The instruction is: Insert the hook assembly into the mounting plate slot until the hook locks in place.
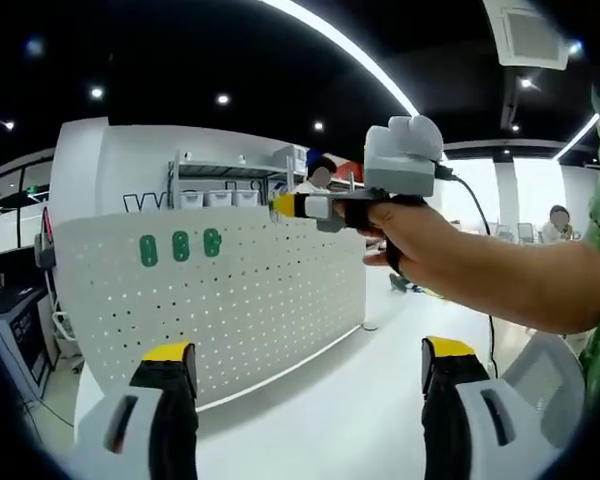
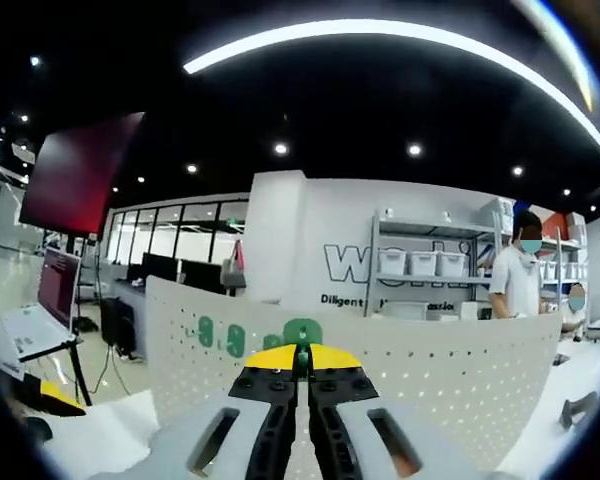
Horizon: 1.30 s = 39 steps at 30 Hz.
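Bright ceiling strips and shelving with white bins fill the background of a large workshop, and across the middle of both views stands the white pegboard (image 1: pixel 230 300) that serves as my mounting plate, upright on a pale tabletop (image 1: pixel 360 410). In the left gripper view three green hooks (image 1: pixel 180 246) already hang in a row near the board's upper left. My left gripper (image 1: pixel 308 372) rises from the bottom of that view with its yellow-tipped jaws wide apart and nothing between them, hovering low over the table in front of the board. My right gripper (image 1: pixel 298 206) enters that same view from the right, held in my hand (image 1: pixel 420 245) with the forearm stretched level across the frame, its tip right at the board's top edge. In the right gripper view the right gripper's jaws are pressed together at bottom centre, and a small green piece, which I take to be the hook assembly (image 2: pixel 302 352), sits pinched at their tip, just before another green hook (image 2: pixel 302 330) on the board. I judge the step in hand to be the approach to insertion: the hook is carried up to the plate but not yet seated. Next I would need to line its tab with a slot and press it in until it locks.
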Available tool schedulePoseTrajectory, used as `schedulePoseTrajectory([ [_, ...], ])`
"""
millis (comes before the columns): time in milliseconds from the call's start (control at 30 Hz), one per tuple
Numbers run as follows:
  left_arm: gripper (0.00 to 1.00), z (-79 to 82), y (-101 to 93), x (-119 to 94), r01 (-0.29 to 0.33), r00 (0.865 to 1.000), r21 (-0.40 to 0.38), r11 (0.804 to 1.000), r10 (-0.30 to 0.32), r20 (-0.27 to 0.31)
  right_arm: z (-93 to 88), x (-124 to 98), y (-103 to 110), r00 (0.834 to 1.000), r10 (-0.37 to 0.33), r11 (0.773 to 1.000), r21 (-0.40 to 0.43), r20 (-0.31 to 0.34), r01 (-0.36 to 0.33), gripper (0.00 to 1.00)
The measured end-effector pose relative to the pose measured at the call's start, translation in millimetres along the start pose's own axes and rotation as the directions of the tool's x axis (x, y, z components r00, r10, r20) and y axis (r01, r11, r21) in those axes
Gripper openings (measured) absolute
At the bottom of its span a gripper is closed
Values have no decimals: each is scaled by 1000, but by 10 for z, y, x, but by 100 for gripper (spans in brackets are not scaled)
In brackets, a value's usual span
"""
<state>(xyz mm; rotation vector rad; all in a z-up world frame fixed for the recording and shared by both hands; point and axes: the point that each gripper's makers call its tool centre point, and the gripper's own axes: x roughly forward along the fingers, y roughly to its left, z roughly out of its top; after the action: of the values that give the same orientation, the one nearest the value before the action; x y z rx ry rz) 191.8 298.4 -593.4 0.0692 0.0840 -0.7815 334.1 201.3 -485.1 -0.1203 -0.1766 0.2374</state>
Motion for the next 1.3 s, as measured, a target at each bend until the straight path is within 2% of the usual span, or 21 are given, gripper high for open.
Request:
schedulePoseTrajectory([
  [167,95,-54,58,4,1,1000,-11,1000,-1,-3,-55,128,-59,1000,-29,1000,-12,2,29,0],
  [567,95,-158,118,21,4,1000,-13,1000,-5,-24,-152,365,-113,998,-66,998,23,5,66,0],
  [933,95,-176,138,62,12,1000,-20,1000,-12,-18,-257,581,-121,997,-77,996,43,-7,78,0],
  [1133,96,-114,194,40,13,1000,-20,1000,-13,11,-324,640,-137,996,-86,995,48,-16,87,0],
  [1300,96,0,256,1,12,998,-18,1000,-10,61,-358,658,-179,995,-97,994,48,-20,98,0],
])
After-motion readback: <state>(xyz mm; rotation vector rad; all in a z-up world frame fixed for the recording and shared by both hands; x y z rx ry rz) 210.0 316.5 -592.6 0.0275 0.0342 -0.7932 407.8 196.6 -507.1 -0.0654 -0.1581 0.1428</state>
